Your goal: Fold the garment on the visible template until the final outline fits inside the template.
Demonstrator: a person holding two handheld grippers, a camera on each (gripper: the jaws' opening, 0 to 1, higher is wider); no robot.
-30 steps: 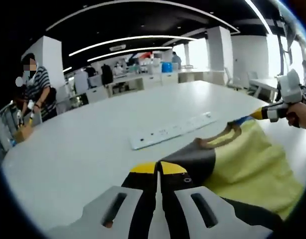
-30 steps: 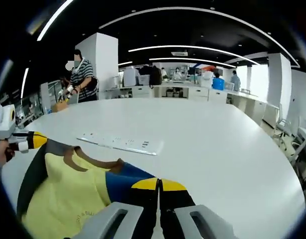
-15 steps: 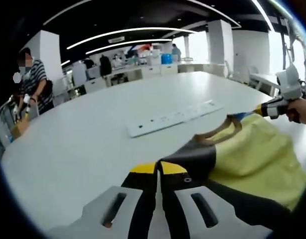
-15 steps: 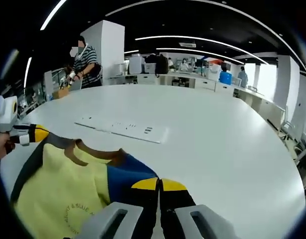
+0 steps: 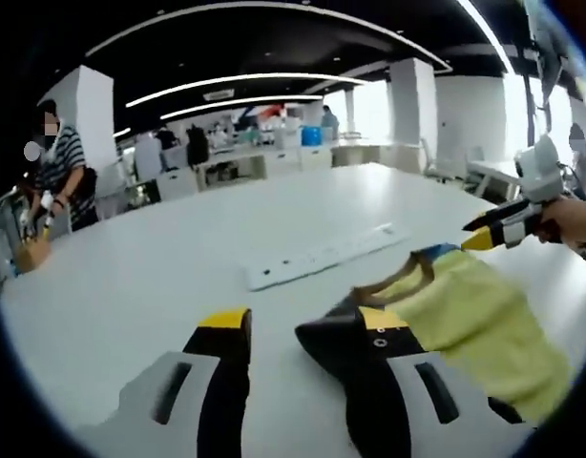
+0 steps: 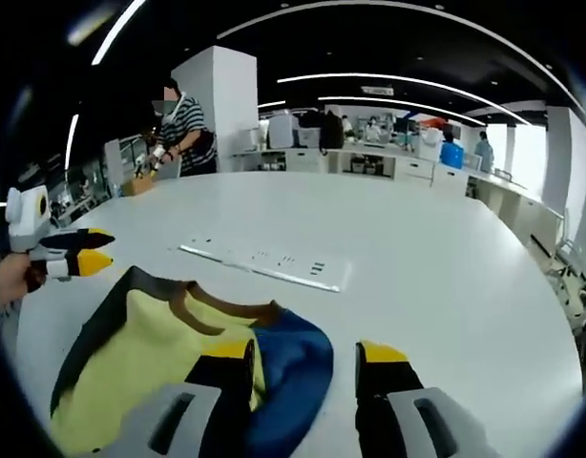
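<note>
Left gripper view: the left gripper (image 5: 298,334) has its fingers spread, the garment's (image 5: 465,310) black sleeve lying against the right one. The right gripper (image 6: 303,355) is likewise spread over the blue sleeve (nothing pinched). The yellow garment lies on the white counter (image 6: 446,258), near a white strip (image 6: 264,262).

Big white round table (image 6: 446,277). White power strip (image 6: 264,264) at 12 o'clock, yellow garment (image 6: 150,358) at 8, apart.
</note>
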